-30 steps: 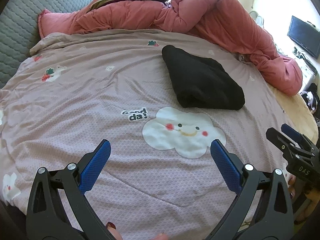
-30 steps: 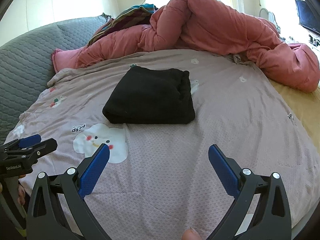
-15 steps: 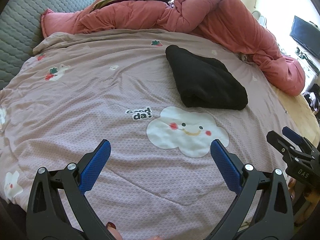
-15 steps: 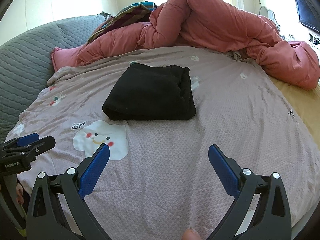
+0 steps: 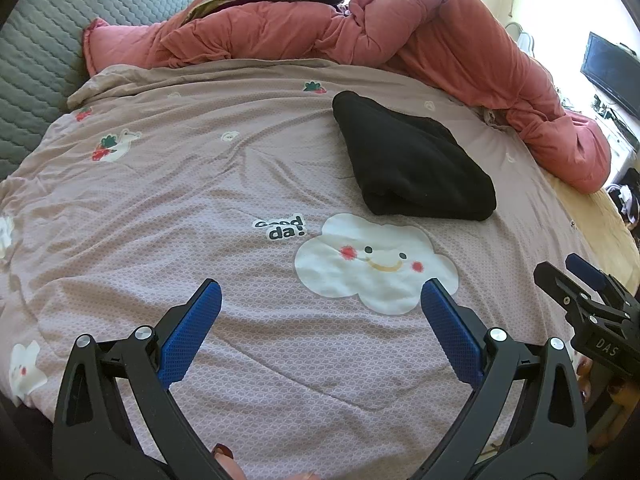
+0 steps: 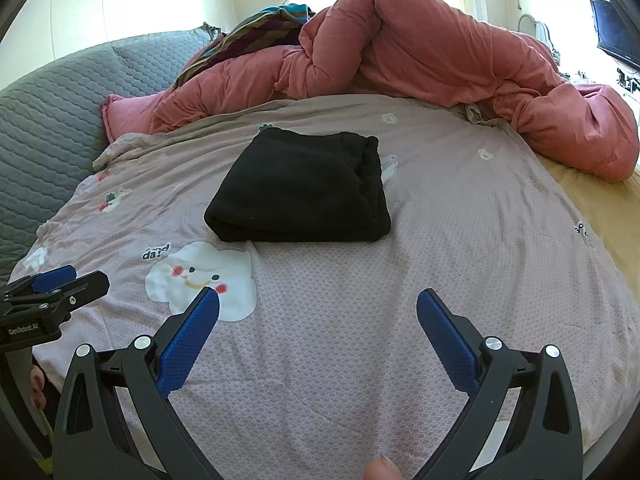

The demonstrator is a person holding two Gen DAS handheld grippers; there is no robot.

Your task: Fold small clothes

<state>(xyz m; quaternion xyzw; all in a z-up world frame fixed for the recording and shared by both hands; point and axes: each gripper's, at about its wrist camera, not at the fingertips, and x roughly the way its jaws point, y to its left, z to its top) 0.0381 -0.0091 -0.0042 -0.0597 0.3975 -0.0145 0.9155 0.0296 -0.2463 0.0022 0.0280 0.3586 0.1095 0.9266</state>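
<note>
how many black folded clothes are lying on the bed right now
1: the black folded garment lies on the pink bedspread, just beyond the white cloud print. Others could be hidden under the red duvet.

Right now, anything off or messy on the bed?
Nothing stands out. The black garment lies folded in a compact stack on the pink sheet, apart from both grippers. The left gripper and right gripper are open and empty. The red duvet is bunched along the far edge, clear of the garment.

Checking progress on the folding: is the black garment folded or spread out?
Folded. The black garment lies as a compact, thick rectangle on the bedspread, with stacked layers showing along its right edge.
</note>
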